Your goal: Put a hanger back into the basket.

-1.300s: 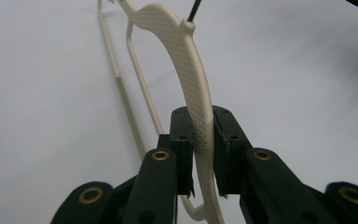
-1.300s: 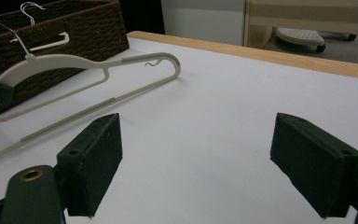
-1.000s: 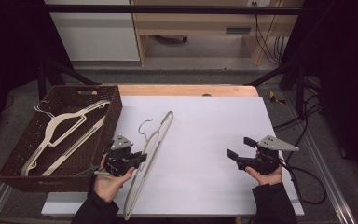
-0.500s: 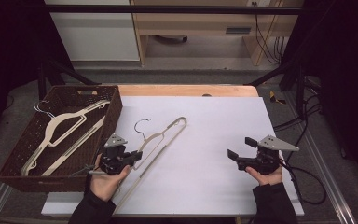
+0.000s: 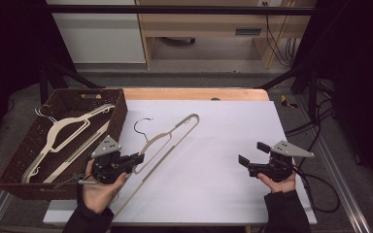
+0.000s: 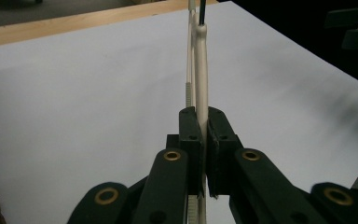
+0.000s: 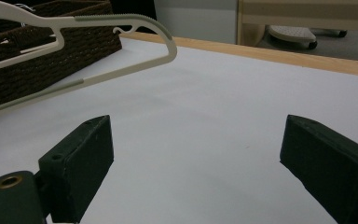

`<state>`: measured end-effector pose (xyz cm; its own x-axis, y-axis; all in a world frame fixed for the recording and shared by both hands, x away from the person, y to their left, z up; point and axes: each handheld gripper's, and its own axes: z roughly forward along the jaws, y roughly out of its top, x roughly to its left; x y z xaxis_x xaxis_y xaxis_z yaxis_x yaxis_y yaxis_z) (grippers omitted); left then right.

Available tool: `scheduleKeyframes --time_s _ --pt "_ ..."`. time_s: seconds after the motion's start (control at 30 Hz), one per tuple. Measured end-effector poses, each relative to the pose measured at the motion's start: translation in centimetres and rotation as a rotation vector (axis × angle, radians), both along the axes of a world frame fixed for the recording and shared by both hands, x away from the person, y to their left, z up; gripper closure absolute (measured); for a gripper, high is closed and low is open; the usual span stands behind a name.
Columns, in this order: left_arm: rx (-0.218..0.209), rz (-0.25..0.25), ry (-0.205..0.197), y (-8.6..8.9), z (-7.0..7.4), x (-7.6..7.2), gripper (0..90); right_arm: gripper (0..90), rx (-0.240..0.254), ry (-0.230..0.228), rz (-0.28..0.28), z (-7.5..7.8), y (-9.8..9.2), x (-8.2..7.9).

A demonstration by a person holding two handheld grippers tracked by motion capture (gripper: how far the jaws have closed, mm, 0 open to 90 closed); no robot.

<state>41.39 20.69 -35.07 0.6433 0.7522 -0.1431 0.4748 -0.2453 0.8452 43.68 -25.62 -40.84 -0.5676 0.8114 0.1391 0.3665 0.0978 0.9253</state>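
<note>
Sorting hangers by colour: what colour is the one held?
Cream plastic hanger with a dark metal hook; the high view shows it best.

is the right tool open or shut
Open. In the right gripper view the right tool has its jaws spread wide with bare white table between them, nothing held.

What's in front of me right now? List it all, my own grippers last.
Held hanger: one, cream, over the white table, clamped by the left gripper.
Hangers in basket: at least one, cream, inside the basket.
Basket: one, dark brown wicker, table's left edge.
Table: one, white top, wooden far edge.
Left gripper: black, shut on the held hanger.
Right gripper: black, open, over the table's right side.
</note>
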Motion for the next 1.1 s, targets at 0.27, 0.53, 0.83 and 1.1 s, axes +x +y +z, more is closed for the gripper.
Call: scheduleKeyframes --time_s 0.27,0.53,0.83,1.1 --pt "-0.041 -0.027 -0.081 1.4 2.8 -0.9 86.3 6.3 0.003 -0.024 0.001 0.2 -0.1 -0.1" --pt "-0.065 -0.036 -0.169 3.4 6.1 -1.4 86.3 4.3 0.005 -0.047 0.005 0.4 -0.2 -0.3" --pt "-0.057 -0.07 -0.178 6.1 9.2 0.3 86.3 3.7 0.006 -0.06 0.004 0.5 -0.5 -0.3" --pt "-0.035 -0.044 -0.189 8.9 11.1 2.4 86.3 3.8 0.002 -0.05 0.001 0.4 -0.4 -0.3"
